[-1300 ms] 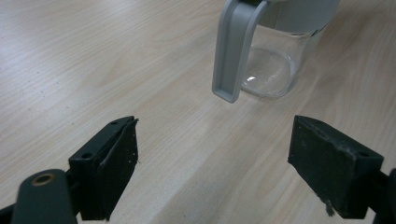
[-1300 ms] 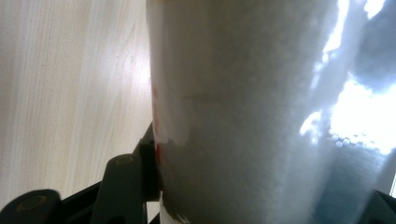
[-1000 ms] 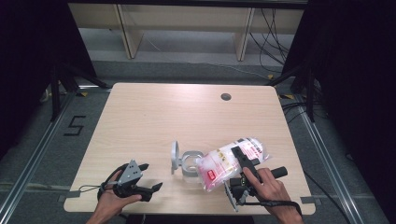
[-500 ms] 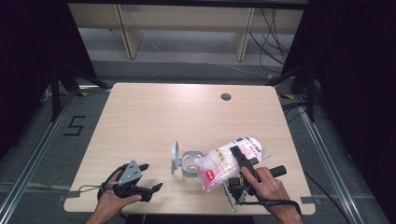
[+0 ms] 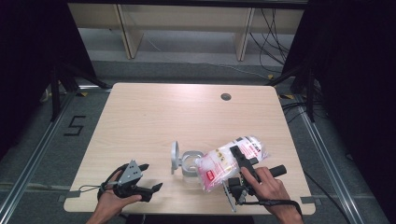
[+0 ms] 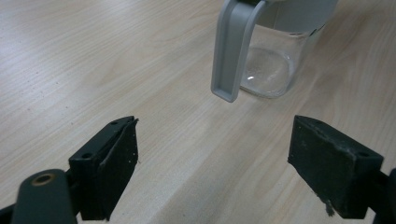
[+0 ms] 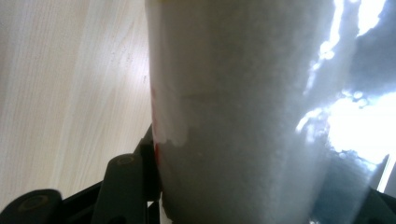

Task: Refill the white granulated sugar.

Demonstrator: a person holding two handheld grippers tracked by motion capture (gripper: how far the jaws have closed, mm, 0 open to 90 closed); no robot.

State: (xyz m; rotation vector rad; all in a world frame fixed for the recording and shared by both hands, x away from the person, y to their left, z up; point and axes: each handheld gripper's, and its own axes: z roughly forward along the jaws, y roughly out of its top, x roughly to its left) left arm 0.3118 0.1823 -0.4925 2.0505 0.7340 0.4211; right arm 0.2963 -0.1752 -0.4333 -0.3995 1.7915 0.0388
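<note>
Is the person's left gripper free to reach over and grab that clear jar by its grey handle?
Probably yes. The left gripper is open and holds nothing, and bare table lies between it and the jar, whose grey handle faces it. The bag in the right gripper hangs over the jar's far side.

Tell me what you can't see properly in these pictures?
- The bag's print: too small in the high view, too close and glared in the right gripper view.
- Whether anything is pouring into the jar: the bag covers its mouth in the high view.
- The jar's top: cut off by the upper edge in the left gripper view.
- The right gripper: mostly behind the bag.
</note>
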